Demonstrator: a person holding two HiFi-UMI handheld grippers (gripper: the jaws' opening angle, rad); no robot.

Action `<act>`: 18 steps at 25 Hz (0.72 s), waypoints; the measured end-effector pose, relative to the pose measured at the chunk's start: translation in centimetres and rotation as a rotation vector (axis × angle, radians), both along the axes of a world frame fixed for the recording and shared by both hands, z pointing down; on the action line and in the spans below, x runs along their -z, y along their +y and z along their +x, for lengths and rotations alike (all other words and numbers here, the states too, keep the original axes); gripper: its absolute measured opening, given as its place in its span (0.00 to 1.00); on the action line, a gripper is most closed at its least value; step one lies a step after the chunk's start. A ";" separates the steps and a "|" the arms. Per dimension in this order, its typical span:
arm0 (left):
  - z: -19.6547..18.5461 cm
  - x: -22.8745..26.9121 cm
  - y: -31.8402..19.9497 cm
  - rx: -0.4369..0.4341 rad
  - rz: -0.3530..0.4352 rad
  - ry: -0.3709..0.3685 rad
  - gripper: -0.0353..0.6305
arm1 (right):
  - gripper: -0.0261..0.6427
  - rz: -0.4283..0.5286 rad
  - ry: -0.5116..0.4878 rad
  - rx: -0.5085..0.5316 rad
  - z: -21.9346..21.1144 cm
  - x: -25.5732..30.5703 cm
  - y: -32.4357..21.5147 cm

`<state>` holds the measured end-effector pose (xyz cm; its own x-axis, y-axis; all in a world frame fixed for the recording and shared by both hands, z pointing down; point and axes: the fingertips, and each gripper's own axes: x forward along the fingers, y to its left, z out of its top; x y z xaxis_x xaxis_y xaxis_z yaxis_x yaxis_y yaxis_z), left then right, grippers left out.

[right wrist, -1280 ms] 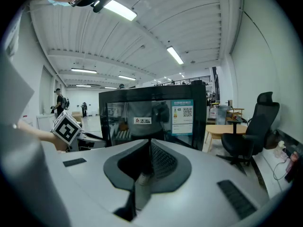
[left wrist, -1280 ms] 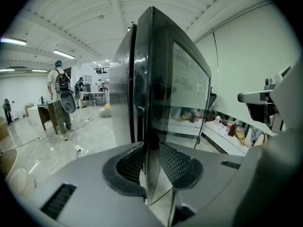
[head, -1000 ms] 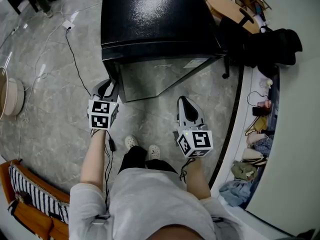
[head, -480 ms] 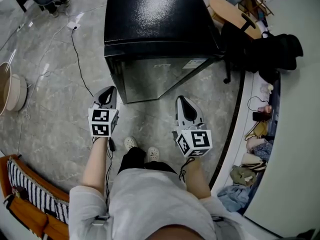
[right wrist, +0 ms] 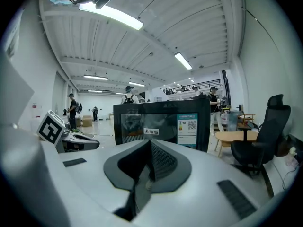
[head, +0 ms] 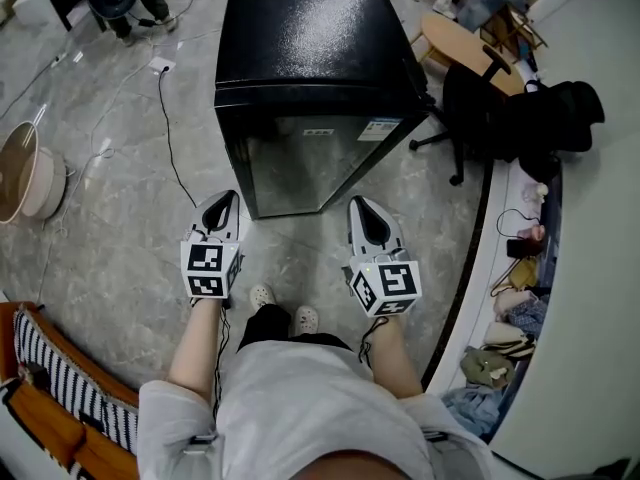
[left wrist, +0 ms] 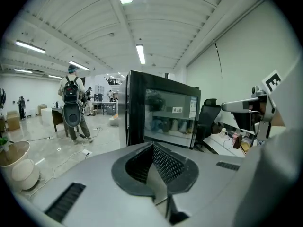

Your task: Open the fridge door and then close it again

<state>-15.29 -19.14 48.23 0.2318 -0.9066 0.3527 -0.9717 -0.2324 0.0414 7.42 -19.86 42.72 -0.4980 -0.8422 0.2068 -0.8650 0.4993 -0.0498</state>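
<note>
A black mini fridge (head: 300, 48) with a glass door (head: 300, 163) stands on the stone floor ahead of me, its door flush with the cabinet. My left gripper (head: 222, 200) hovers a short way in front of the door's left corner, jaws together and holding nothing. The right gripper (head: 362, 206) floats off the door's right side, tips also meeting, empty. In the left gripper view the fridge (left wrist: 161, 117) sits beyond the closed left gripper (left wrist: 152, 145). In the right gripper view the fridge (right wrist: 161, 122) fills the middle beyond the right gripper (right wrist: 150, 142).
A black office chair (head: 470, 108) and a round wooden table (head: 455, 33) stand right of the fridge. A cable (head: 170, 118) runs over the floor on its left, near a beige round tub (head: 25, 183). A striped seat (head: 50, 388) is behind me, left. A person with a backpack (left wrist: 73, 108) walks far off.
The fridge door stood ajar with the left gripper at its left edge; now it is closed flush. Both grippers have pulled back from the fridge, the left one more.
</note>
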 end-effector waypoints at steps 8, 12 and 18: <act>2.2 3.7 3.7 0.014 0.078 0.018 0.08 | 0.08 0.040 -0.010 0.025 1.5 2.0 2.1; 3.2 5.7 5.4 0.023 0.132 0.023 0.08 | 0.08 0.059 -0.019 0.034 2.4 2.9 3.1; 4.3 7.7 8.0 0.043 0.190 0.028 0.08 | 0.08 0.080 -0.029 0.054 3.5 4.0 4.7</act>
